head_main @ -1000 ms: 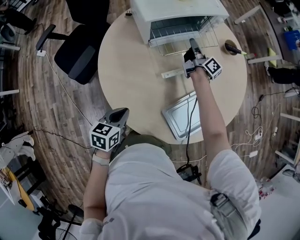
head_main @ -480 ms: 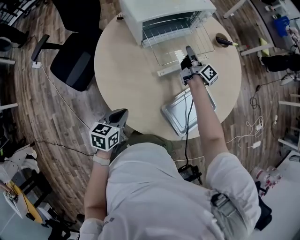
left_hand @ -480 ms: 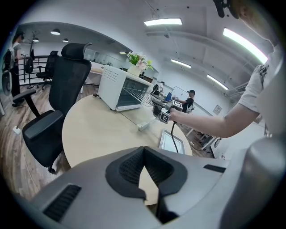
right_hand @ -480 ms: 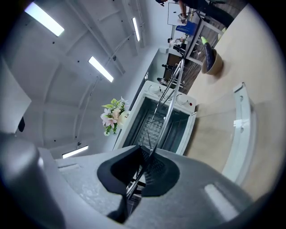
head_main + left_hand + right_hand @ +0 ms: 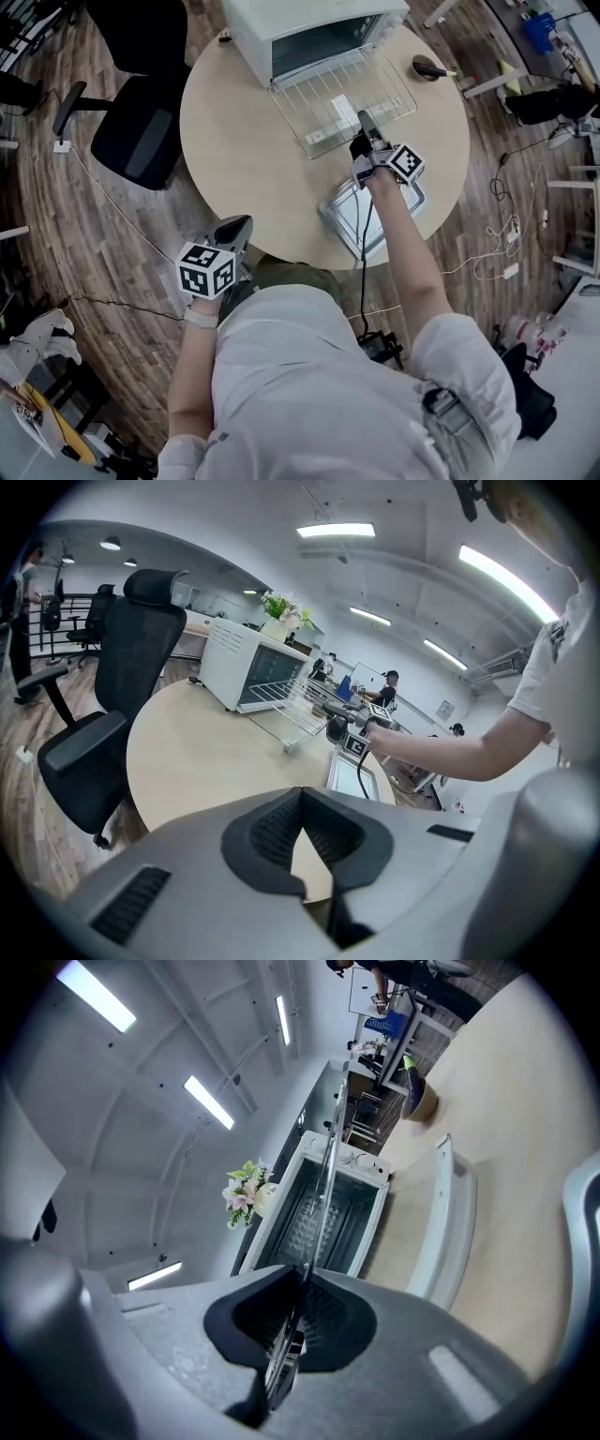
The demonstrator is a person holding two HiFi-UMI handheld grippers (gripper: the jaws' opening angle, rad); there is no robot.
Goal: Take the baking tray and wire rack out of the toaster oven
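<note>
Right tongs are clenching the front edge of the wire rack. Left tongs are shut on nothing, hanging off the near edge of the bench.

The rack is lying mostly out of the toaster oven, over the dropped door. I can't tell whether its rear edge is clear of the mouth. The baking tray is already sitting on the bench near the edge, partly under the right arm.

Handling, my read:
- The rack is looking light, stiff and springy. Its thin wires are likely snagging on the side guides if it goes skewed.
- A one-point grip mid-front-edge is letting it sag or swing, so the front bar near centre is the place to hold.
- Thin metal between pads could be slipping.

Views:
- The head view is giving the layout, including the tray's spot and the left tongs idling.
- The right gripper view is showing the rack edge-on between the pads, plus a cavity that looks bare.
- The left gripper view is showing the rack side-on, jutting from the oven.
</note>
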